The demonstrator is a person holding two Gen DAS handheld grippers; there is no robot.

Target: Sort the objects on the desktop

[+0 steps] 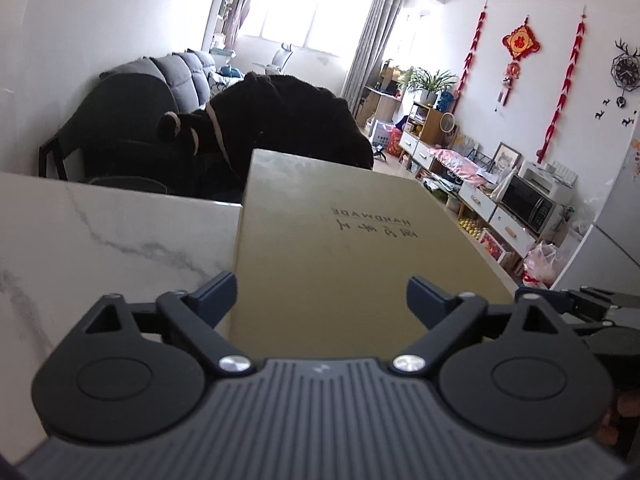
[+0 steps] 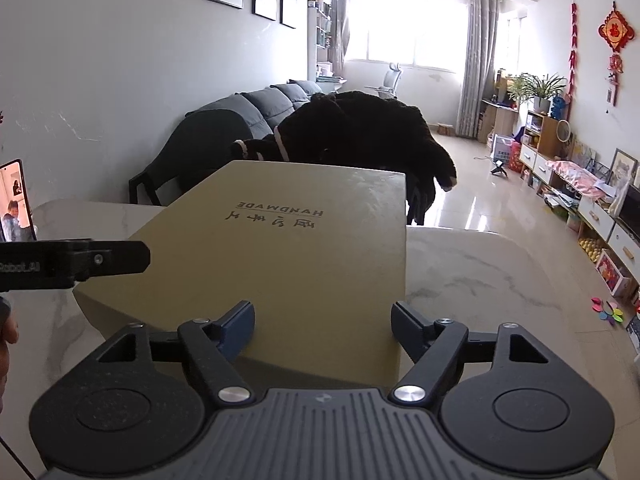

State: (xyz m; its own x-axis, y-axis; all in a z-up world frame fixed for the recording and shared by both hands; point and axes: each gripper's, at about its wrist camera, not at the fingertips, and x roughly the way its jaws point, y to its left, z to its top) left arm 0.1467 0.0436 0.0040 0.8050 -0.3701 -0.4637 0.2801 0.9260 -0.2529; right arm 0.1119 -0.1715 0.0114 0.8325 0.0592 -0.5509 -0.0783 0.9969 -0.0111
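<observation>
Olive-tan cardboard box [image 2: 280, 248] lies closed on the marble table [image 1: 100, 232], directly ahead of both your grippers, its long axis running away from you. Your left gripper [image 1: 320, 300] and right gripper [image 2: 322, 324] each stand wide, holding nothing, at its near end, neither clearly nearer.

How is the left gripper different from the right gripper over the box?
The left gripper hangs over the gold box's left near edge; the right gripper hangs over its right near corner. The left straddles box and marble table; the right sits mostly over the box. Both are open, holding nothing.
</observation>
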